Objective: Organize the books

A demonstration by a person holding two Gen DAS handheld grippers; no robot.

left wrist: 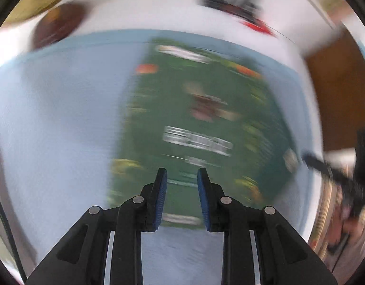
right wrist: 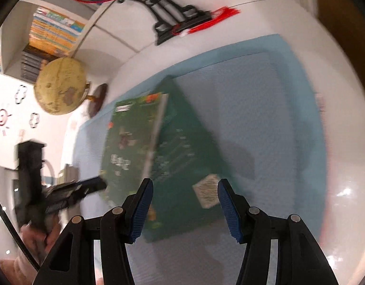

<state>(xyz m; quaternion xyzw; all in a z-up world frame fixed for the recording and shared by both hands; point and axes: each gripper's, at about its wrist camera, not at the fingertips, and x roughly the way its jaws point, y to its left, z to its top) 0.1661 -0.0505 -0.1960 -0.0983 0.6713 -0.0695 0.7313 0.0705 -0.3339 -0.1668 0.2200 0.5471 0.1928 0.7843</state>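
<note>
Left gripper (left wrist: 182,185) above green book (left wrist: 201,118); globe (right wrist: 61,86) beyond mat (right wrist: 265,118).

one green book (right wrist: 163,156) on one blue mat (right wrist: 265,118); one globe (right wrist: 61,85) at ten o'clock; one black stand (right wrist: 173,19) at twelve; two stacks of books (right wrist: 54,30) on the shelf.

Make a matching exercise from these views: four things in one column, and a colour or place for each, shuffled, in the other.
Things
1. book
2. globe
3. mat
4. tassel

Descriptions
A. red, beside the black stand
B. green cover, lying open on the mat
C. yellowish, near the shelves
D. light blue, spread on the white table

Pairs: 1-B, 2-C, 3-D, 4-A
</note>
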